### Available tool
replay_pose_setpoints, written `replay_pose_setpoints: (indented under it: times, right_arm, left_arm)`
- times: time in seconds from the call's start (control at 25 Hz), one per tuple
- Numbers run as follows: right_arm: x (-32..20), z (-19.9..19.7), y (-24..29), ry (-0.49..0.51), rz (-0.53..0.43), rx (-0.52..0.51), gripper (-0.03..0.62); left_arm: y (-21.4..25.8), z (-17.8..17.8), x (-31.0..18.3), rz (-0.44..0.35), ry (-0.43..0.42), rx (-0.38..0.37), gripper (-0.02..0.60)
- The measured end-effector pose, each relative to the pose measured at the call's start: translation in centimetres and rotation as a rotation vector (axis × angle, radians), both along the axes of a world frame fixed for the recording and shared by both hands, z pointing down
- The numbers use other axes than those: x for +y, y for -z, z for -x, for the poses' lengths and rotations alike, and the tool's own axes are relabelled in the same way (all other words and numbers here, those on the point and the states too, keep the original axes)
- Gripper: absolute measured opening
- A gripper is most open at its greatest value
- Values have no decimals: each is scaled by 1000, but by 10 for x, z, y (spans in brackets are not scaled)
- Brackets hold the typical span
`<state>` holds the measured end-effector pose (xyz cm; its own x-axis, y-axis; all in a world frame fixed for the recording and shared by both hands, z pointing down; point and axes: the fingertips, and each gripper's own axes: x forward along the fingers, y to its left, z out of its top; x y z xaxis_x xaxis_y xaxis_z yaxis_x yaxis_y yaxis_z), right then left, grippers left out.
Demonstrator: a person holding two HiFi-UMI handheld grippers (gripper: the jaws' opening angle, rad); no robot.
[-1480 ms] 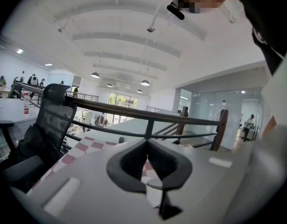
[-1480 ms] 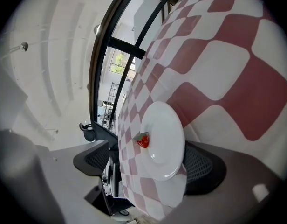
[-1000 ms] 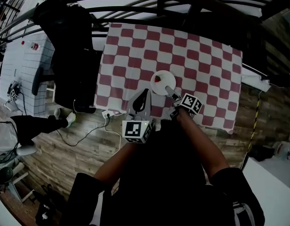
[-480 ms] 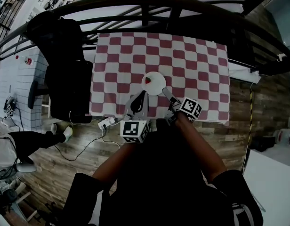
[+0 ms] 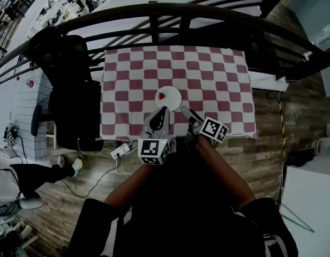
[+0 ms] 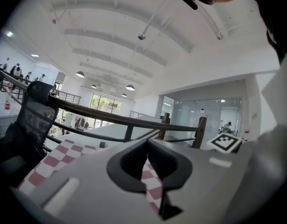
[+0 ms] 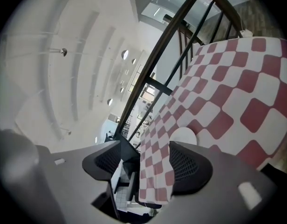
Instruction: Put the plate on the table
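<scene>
1. The plate rests on the checked table, just beyond both my tools.
2. My right gripper is empty, its jaws apart though just narrowing. My left gripper is pressed together on nothing.
3. A careless forward swing could knock the plate.

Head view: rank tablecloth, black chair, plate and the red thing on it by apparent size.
1. checkered tablecloth
2. black chair
3. white plate
4. red thing, a speck on the plate

The right gripper no longer touches the plate, which now lies apart ahead of its fingertips; its empty jaws have just been closing
</scene>
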<state>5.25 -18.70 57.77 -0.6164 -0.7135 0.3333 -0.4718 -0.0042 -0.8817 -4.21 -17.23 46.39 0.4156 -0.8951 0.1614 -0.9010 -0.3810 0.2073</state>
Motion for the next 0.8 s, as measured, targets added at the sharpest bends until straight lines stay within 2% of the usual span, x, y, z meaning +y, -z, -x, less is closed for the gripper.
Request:
replay_pose_setpoints:
  times: [0.12, 0.24, 0.52, 0.72, 0.8]
  right_arm:
    - [8, 4, 17, 1, -33, -14, 290]
    - [17, 13, 36, 39, -90, 13, 260]
    - [31, 23, 61, 104, -225, 184, 134]
    - [34, 13, 79, 76, -317, 317, 46]
    - [34, 11, 88, 65, -359, 374, 32]
  left_arm:
    - [1, -2, 7, -9, -13, -4, 9]
    - [0, -3, 11, -9, -19, 0, 9]
    - [19, -10, 15, -78, -49, 14, 9]
    - [30, -14, 17, -121, -64, 9, 9]
    - [31, -18, 19, -124, -79, -3, 9]
